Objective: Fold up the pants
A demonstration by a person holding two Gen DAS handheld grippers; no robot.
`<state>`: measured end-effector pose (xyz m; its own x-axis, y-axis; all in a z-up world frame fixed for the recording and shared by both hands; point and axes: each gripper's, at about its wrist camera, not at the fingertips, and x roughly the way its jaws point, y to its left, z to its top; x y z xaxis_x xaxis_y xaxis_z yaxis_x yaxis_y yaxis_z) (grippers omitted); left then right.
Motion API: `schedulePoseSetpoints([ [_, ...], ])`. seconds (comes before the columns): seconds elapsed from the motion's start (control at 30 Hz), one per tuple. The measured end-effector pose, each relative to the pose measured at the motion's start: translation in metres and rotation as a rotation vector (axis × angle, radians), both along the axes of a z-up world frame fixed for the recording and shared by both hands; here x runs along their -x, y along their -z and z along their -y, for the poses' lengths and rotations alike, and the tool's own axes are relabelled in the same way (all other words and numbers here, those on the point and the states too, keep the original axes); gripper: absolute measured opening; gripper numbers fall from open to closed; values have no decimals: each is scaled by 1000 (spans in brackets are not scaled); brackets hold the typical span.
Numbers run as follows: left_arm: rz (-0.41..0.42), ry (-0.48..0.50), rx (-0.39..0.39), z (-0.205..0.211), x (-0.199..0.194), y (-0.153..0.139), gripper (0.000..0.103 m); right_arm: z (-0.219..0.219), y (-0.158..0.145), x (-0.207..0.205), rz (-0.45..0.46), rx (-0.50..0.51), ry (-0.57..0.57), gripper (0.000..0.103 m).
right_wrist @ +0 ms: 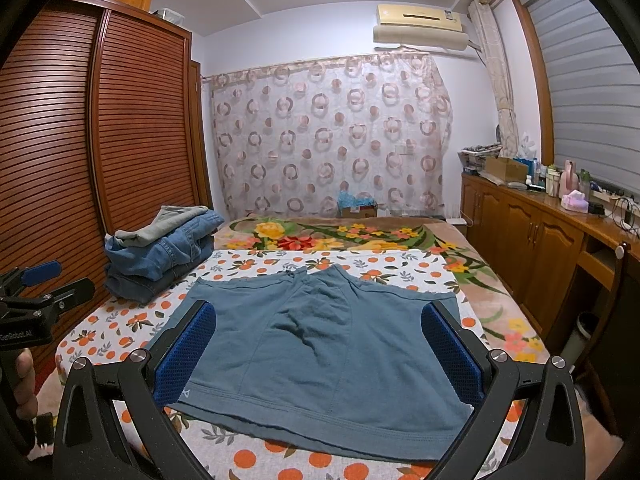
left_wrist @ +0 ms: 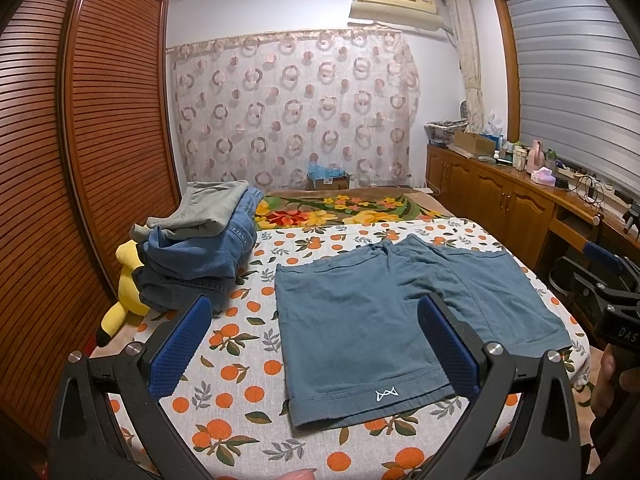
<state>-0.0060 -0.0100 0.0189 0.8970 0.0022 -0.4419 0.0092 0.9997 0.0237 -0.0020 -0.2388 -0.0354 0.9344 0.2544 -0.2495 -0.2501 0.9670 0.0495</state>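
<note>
A tall reddish-brown wooden wardrobe with louvred slatted doors (left_wrist: 80, 152) is filling the left side of both views. Next to it, the bed covered in a white cotton sheet printed with oranges and leaves (left_wrist: 240, 364) is carrying everything; beyond the sheet a plush blanket with red and yellow flowers (left_wrist: 340, 208) is showing. A sheer curtain patterned with pink rings (right_wrist: 332, 128) is hanging across the far wall.

The teal-blue soft knit shorts (left_wrist: 380, 312) are lying flat and spread open in the middle of the sheet, waistband and drawstring toward the far end, hems toward the cameras, a small white logo stitched near the left leg's hem. The fabric is looking matte and lightly wrinkled, with stitched double hems.

A folded stack of blue denim jeans topped by a grey garment (left_wrist: 200, 248) is sitting at the bed's left edge, apart from the shorts. A yellow plush toy with a black-tipped ear (left_wrist: 124, 292) is leaning just beside that stack.

The left tongs (left_wrist: 314, 344), black frame with blue mesh-textured pads, are spread wide and gripping nothing, hovering over the left leg. The right tongs (right_wrist: 318, 350) are likewise spread wide and empty, above the shorts' near hem.
</note>
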Motion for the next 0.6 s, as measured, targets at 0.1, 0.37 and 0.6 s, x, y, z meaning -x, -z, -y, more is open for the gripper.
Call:
schedulePoseSetpoints([
  [0.1, 1, 0, -1, 0, 1, 1, 103, 0, 0, 0, 1, -1, 0, 103],
  [0.37, 5, 0, -2, 0, 2, 2, 103, 0, 0, 0, 1, -2, -1, 103],
  [0.6, 7, -1, -3, 1, 2, 2, 103, 0, 0, 1, 1, -3, -1, 103],
])
